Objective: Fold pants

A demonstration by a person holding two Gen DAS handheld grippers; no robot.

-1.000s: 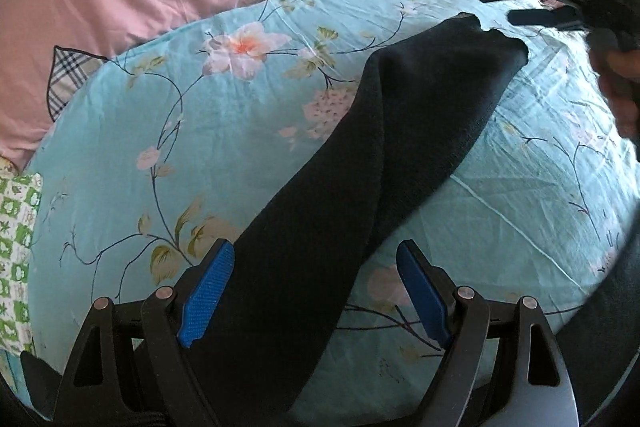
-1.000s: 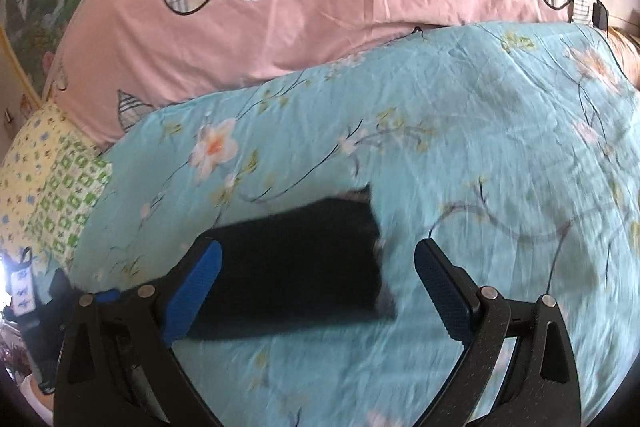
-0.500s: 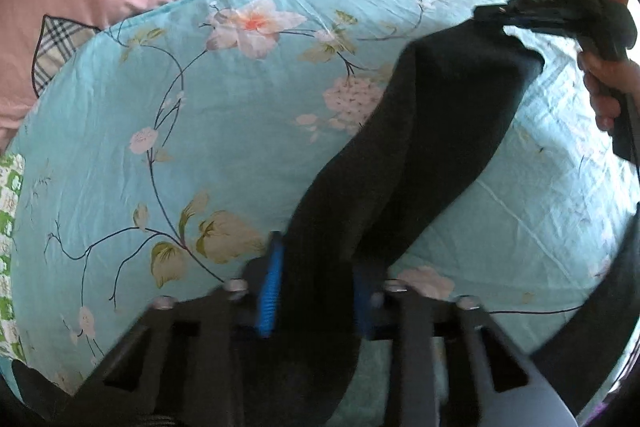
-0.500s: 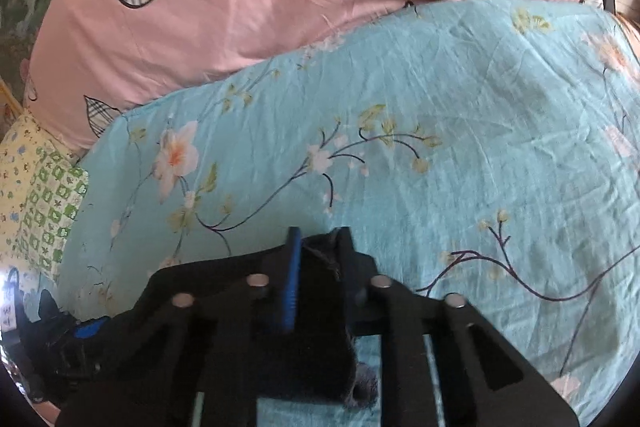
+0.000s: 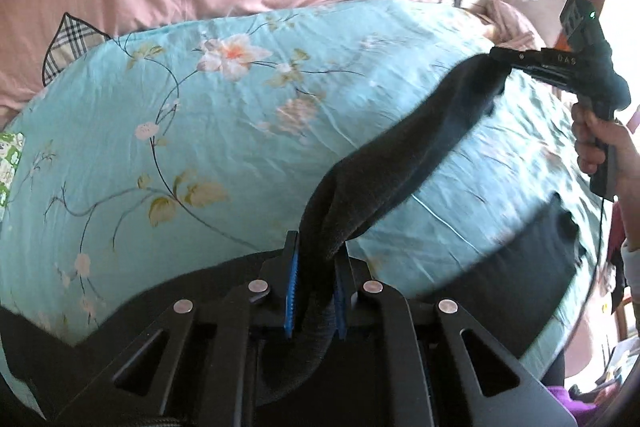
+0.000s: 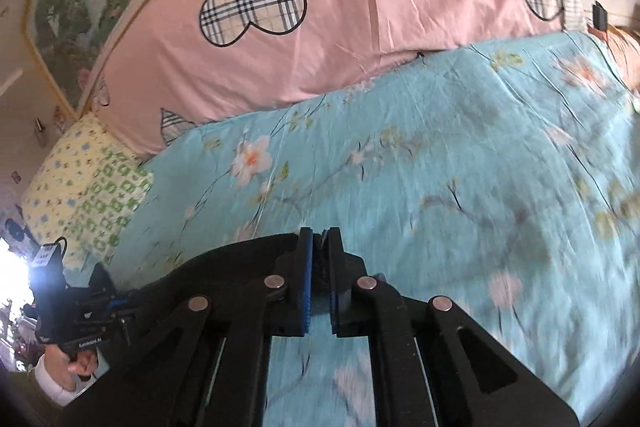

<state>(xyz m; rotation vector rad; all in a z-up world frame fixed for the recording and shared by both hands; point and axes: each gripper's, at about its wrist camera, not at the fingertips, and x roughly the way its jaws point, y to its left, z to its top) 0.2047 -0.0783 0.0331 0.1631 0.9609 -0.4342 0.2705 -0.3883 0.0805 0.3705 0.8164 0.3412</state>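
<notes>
Both grippers were black, with blue ribbed pads (image 5: 294, 291) and round silver rivets (image 5: 258, 285). The right gripper (image 5: 500, 57) carried a green light, small lettering and a thin cable. One cuff (image 6: 50, 385) was white.

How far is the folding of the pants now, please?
Done: both grips are made. The left gripper and the right gripper each pinch an end of the dark pants. In hand: the pants hang between them above the blue floral sheet. Left: no fold is laid yet.
</notes>
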